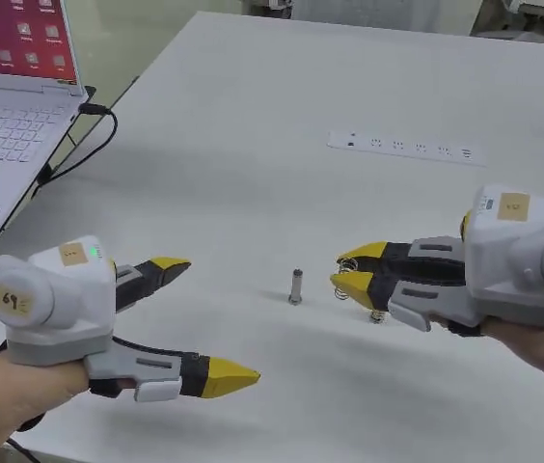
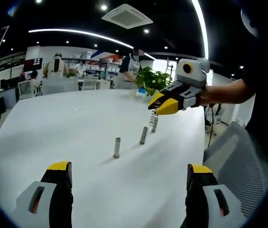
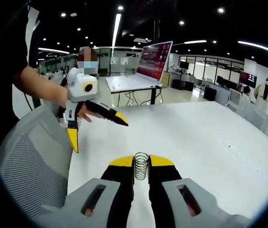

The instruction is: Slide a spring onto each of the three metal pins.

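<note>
Right gripper (image 1: 354,271) pinches a spring (image 3: 141,166) between its closed jaws, just at 3 o'clock of the bare pin (image 1: 296,286) standing upright on the white bench (image 1: 253,145), while the left gripper (image 1: 204,318) hovers spread wide at 7 o'clock of that pin.

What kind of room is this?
Probably a big open office or lab: a long white table with a laptop and power strip, plus more chairs and people behind.
</note>
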{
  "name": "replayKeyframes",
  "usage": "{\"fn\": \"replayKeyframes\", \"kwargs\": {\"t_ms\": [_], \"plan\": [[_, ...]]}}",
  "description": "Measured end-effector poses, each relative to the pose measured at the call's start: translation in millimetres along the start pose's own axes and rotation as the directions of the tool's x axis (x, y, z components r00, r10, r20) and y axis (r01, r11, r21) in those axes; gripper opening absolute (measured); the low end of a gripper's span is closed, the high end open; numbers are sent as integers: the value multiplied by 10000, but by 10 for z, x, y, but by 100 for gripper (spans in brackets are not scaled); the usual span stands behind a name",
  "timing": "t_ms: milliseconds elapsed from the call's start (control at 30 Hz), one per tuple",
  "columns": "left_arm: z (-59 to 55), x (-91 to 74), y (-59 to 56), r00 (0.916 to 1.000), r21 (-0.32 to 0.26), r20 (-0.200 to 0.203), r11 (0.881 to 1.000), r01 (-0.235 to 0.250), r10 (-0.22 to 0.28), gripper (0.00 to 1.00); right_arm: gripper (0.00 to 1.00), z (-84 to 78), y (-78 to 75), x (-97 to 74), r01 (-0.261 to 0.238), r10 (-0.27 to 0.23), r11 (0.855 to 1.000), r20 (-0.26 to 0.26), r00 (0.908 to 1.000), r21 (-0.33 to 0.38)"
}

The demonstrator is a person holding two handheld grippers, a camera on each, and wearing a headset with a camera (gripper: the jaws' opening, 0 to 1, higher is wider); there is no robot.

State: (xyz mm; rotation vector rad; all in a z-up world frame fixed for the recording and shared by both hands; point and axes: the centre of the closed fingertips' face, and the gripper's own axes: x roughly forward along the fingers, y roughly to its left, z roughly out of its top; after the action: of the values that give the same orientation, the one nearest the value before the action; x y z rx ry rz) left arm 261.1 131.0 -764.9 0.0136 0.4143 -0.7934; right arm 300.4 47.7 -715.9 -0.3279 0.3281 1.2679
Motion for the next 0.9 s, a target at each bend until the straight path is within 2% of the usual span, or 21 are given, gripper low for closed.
{"fn": "replayKeyframes", "kwargs": {"t_ms": [167, 267, 600, 700, 900], "plan": [[-7, -11, -9, 10000, 24, 28, 10000, -56, 56, 98, 8, 70, -124, 60, 218, -231, 9977, 207, 9995, 639], [-9, -17, -7, 10000, 3, 45, 10000, -82, 82, 98, 8, 108, -164, 90, 184, -219, 9952, 355, 9991, 961], [-12, -27, 2, 9998, -3, 52, 9999, -166, 166, 98, 8, 94, -234, 234, 202, -234, 9930, 262, 9994, 1161], [-17, -26, -1, 9999, -7, 23, 9999, -148, 148, 98, 8, 97, -266, 293, 205, -251, 9890, 292, 9993, 1463], [-9, -23, -5, 9999, -13, 64, 9999, -155, 155, 98, 8, 36, -310, 412, 290, -305, 9871, 72, 9995, 1575]]}}
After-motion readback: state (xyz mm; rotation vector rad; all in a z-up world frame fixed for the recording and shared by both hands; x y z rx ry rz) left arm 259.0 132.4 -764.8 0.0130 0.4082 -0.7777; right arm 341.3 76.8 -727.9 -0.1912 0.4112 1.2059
